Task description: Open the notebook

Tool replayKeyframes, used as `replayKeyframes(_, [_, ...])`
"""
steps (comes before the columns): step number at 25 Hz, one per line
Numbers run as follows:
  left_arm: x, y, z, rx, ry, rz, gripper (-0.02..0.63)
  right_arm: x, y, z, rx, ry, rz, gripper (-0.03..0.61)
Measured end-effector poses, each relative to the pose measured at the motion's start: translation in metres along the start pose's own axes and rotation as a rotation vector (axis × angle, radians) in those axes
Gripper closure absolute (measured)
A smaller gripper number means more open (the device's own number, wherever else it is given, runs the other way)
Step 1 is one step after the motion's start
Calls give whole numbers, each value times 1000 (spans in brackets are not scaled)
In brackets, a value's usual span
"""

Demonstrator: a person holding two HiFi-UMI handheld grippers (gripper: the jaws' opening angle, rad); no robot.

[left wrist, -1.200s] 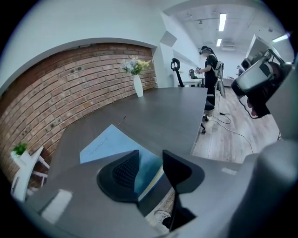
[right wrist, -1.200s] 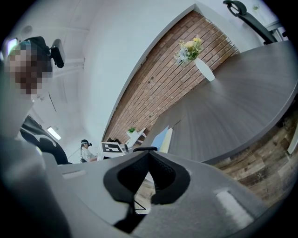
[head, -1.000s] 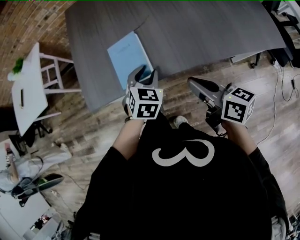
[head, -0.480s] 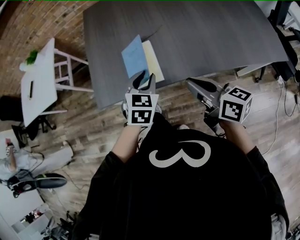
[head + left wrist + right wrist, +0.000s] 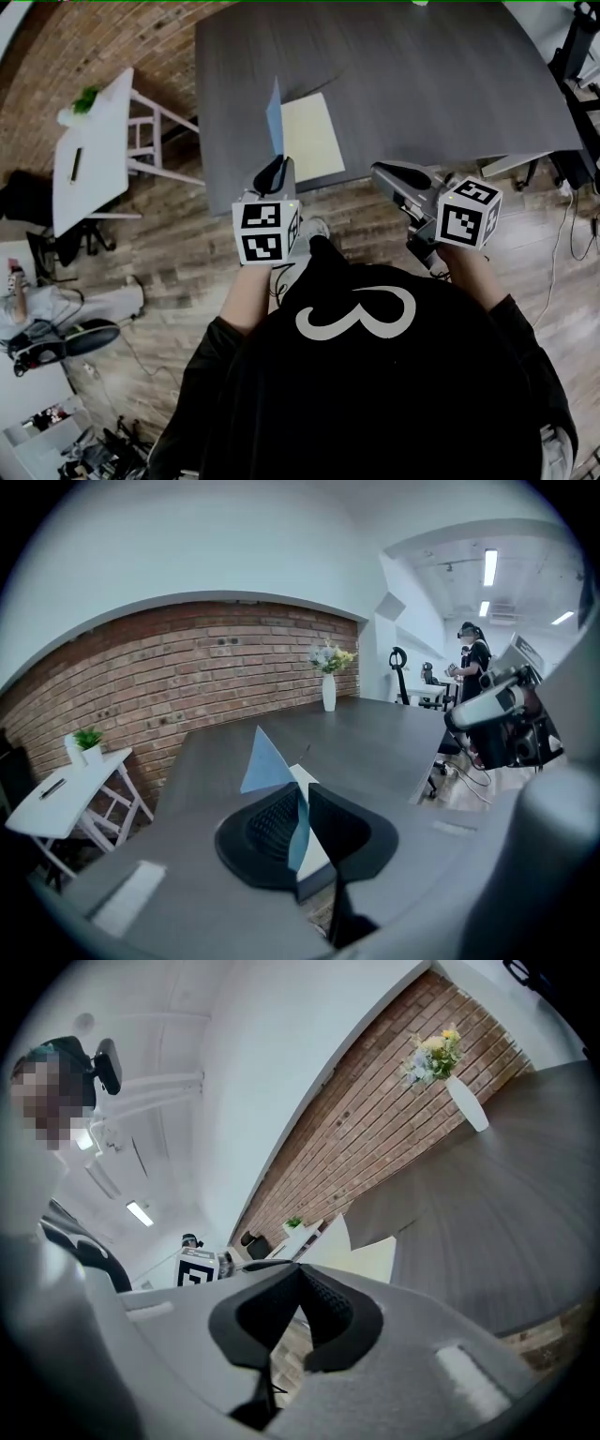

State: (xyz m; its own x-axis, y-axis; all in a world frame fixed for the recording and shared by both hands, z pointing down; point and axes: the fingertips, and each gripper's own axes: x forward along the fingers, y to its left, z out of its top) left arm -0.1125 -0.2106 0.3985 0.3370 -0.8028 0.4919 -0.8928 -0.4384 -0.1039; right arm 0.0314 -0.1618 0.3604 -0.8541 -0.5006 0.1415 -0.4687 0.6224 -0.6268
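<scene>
The tabletop (image 5: 422, 84) is bare beyond the notebook (image 5: 311, 141), which lies at its near edge. You're mid-opening: the blue cover (image 5: 275, 122) stands upright, pinched in your left hand-held gripper (image 5: 300, 822), whose jaws have just been closing. Next, swing the cover leftward and lay it flat, minding the tabletop's nearby left edge. Your right hand-held gripper (image 5: 300, 1279) hangs closed and empty.

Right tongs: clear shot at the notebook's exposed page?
Probably yes: right tongs hang empty off the table edge, only bare tabletop before the cream page; blue cover stands upright beyond it.
</scene>
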Motion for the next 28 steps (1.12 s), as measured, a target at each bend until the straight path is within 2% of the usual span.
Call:
replayKeyframes(3, [-10, 17, -2, -35, -3, 30, 569, 10, 3, 1, 17, 4, 21, 578])
replayKeyframes(8, [-23, 35, -9, -80, -7, 70, 571, 21, 0, -5, -12, 31, 21, 578])
replayKeyframes(22, [-37, 77, -30, -167, 5, 104, 563, 66, -22, -26, -1, 120, -11, 578])
replayKeyframes(28, [-40, 94, -46, -203, 41, 125, 557, 83, -32, -37, 4, 154, -25, 578])
